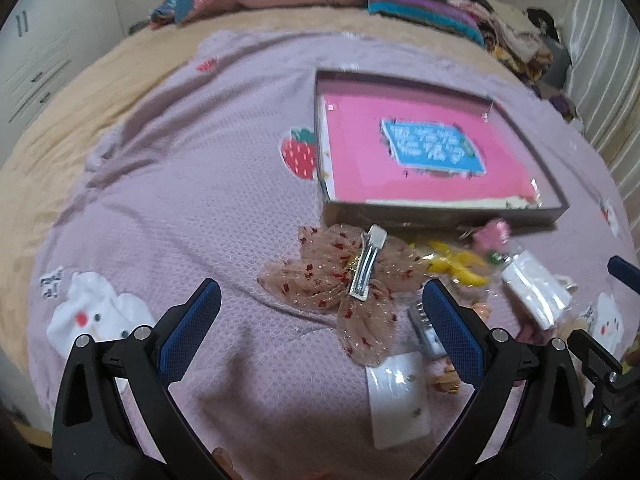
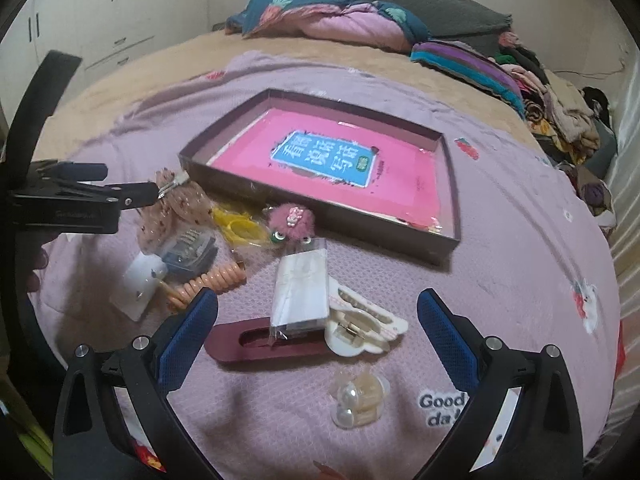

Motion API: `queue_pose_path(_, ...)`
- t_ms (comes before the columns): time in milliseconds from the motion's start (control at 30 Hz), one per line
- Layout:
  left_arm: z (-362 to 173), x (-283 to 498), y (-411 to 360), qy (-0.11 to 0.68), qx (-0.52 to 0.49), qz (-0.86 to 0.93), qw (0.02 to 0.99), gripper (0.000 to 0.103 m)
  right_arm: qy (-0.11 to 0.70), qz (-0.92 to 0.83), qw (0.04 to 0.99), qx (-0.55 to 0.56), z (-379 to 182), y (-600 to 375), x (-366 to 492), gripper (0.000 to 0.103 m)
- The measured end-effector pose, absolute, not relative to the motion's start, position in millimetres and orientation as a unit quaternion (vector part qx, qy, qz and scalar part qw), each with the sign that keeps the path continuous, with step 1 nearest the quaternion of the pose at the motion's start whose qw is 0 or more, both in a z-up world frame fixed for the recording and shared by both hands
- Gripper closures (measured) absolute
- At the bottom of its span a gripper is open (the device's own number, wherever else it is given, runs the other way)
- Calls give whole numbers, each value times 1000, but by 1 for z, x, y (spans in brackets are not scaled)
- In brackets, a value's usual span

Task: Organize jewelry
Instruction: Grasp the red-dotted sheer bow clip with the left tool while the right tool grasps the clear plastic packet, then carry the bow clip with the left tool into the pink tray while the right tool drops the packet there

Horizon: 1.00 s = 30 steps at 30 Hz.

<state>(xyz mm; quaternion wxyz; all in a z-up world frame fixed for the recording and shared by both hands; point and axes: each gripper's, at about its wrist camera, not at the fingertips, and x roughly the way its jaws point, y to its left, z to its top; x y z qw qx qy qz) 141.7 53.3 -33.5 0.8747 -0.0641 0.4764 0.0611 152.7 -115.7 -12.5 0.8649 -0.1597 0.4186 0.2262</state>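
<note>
A dark shallow box (image 1: 440, 216) (image 2: 452, 184) with a pink book inside lies on the lilac bedspread. Hair accessories lie in front of it. In the left wrist view, my left gripper (image 1: 320, 300) is open just above a sheer pink bow clip (image 1: 348, 280) with a metal clasp. In the right wrist view, my right gripper (image 2: 318, 312) is open around a white packet (image 2: 300, 292), a maroon barrette (image 2: 260, 346) and a cream claw clip (image 2: 360, 328). A pearl clip (image 2: 360, 400) lies nearer. The left gripper (image 2: 132, 196) shows at the left over the bow.
Yellow clips (image 2: 240, 226), a pink fuzzy clip (image 2: 288, 218), a peach coil tie (image 2: 208, 284), a small comb clip (image 2: 188, 248) and white cards (image 1: 398, 396) lie scattered. Folded quilts (image 2: 332, 16) and clothes (image 2: 560, 120) sit at the bed's far side. A wardrobe (image 2: 100, 12) stands left.
</note>
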Motion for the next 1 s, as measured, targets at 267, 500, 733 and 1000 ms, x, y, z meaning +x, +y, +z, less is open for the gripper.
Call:
queue_pose_path(267, -54, 160, 58, 501, -55, 51, 862, 8, 438, 225, 846, -206, -41, -95, 174, 17)
queue_pose_path(500, -63, 172, 57, 506, -58, 12, 861, 11, 451, 228, 831, -233, -59, -84, 188, 44)
queue_pose_path(733, -65, 174, 53, 514, -52, -3, 856, 46, 453, 237, 836, -199, -52, -98, 191, 68)
queue_pose_path(1000, -48, 160, 48, 498, -55, -16, 865, 78, 453, 245, 848, -124, -35, -125, 185, 68)
